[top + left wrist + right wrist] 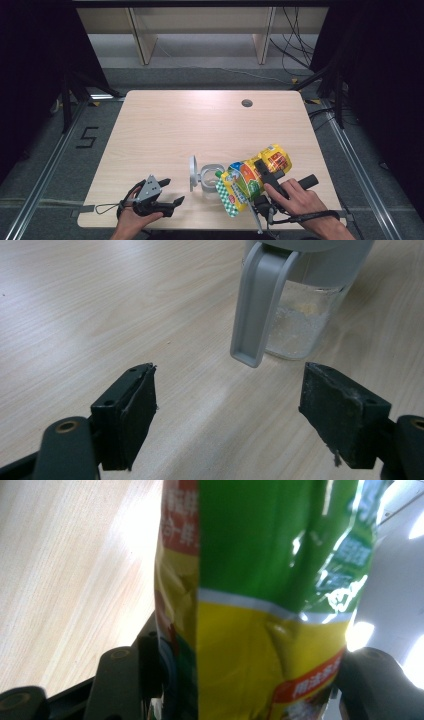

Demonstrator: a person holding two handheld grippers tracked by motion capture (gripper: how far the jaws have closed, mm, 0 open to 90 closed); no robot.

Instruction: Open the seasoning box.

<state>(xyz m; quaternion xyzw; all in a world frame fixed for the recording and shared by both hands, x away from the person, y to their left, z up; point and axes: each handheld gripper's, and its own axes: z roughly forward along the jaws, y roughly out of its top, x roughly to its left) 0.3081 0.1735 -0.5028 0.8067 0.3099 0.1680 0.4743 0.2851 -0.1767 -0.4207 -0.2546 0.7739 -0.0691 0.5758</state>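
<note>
Pouch [252,177] clamped in right gripper [264,176]; left gripper [167,192] wide open.

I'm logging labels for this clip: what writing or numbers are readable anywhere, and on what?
"5": black number marked on the grey floor left of the light wooden table.
Yellow, green and red foil refill pouch, clamped in the right claw: white printed characters on its red and green panels, too blurred to read.
Clear jar with the grey flip lid: no writing.

The pouch [260,605] runs past the right gripper view's top and bottom edges, hiding the container behind.
</note>
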